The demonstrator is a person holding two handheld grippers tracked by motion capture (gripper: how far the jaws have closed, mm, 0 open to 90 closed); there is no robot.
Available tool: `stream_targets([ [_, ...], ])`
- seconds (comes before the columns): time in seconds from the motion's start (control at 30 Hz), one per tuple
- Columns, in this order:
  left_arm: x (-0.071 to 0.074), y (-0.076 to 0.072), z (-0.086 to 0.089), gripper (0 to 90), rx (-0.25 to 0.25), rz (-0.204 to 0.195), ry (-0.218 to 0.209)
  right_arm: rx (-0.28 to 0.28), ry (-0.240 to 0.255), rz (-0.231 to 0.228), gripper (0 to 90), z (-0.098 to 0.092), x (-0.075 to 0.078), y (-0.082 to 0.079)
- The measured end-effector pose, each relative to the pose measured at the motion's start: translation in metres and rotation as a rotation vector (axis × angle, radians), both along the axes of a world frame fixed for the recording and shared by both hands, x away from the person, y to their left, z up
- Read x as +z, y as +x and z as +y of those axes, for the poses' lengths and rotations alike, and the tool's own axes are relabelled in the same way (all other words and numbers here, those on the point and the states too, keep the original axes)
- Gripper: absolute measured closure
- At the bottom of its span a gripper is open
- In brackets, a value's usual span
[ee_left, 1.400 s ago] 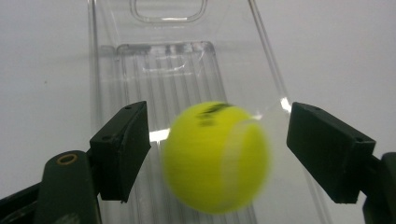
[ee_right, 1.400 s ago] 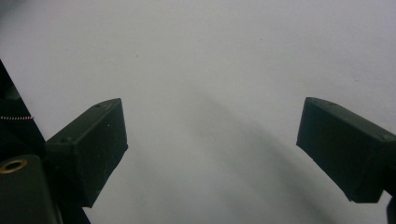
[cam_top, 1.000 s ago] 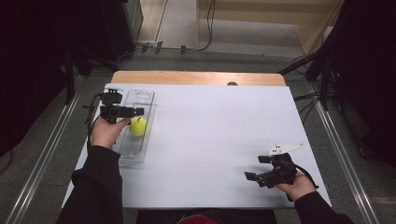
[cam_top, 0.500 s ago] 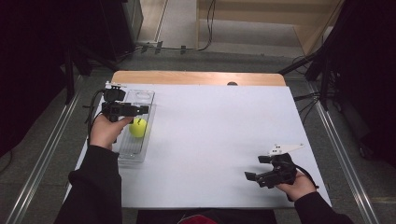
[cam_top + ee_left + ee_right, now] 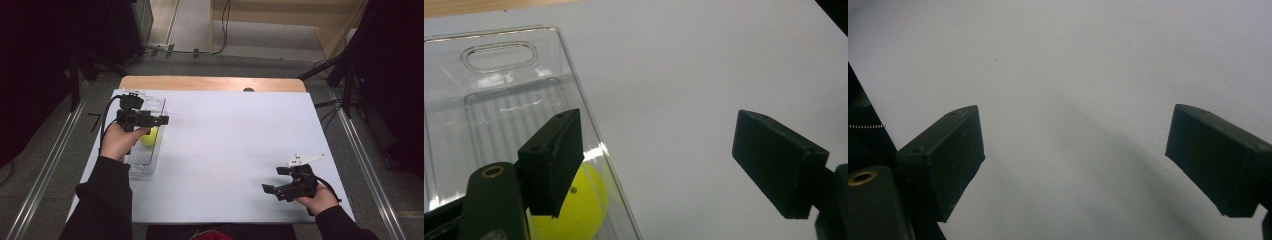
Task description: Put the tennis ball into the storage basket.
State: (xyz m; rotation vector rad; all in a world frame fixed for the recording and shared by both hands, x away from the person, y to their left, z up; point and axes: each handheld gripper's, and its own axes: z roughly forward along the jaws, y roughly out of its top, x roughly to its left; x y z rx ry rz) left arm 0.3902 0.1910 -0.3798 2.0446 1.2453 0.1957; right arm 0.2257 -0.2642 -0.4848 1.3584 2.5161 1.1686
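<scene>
Two tools, left tool [image 5: 150,120] gaping over one yellow ball [image 5: 149,136] in one clear tray [image 5: 142,167].

The yellow ball [image 5: 574,210] is half hidden behind the left gripper's [image 5: 664,170] fingers [image 5: 551,160]; the clear tray [image 5: 499,90] is cut off at the picture's edge.

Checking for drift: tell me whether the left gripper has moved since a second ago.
Yes. The left gripper has shifted toward the far end of the clear plastic tray, away from the yellow-green ball.

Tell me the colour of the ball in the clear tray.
Yellow-green ball, clearest in the left gripper view.
</scene>
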Motion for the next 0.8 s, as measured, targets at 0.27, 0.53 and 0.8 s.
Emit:
stream_targets([
  [0.27, 0.000, -0.003, -0.009, 21.7, -0.022, 0.005, -0.013, 0.000, -0.001, 0.000, 6.8, 0.000, 0.000, 0.000],
  [0.53, -0.002, -0.004, -0.017, 21.7, -0.061, 0.013, -0.028, 0.000, 0.000, 0.000, 6.8, 0.000, 0.000, 0.000],
  [0.8, -0.008, -0.006, -0.023, 21.7, -0.105, 0.021, -0.022, 0.001, 0.001, 0.000, 6.8, 0.000, 0.000, 0.000],
])
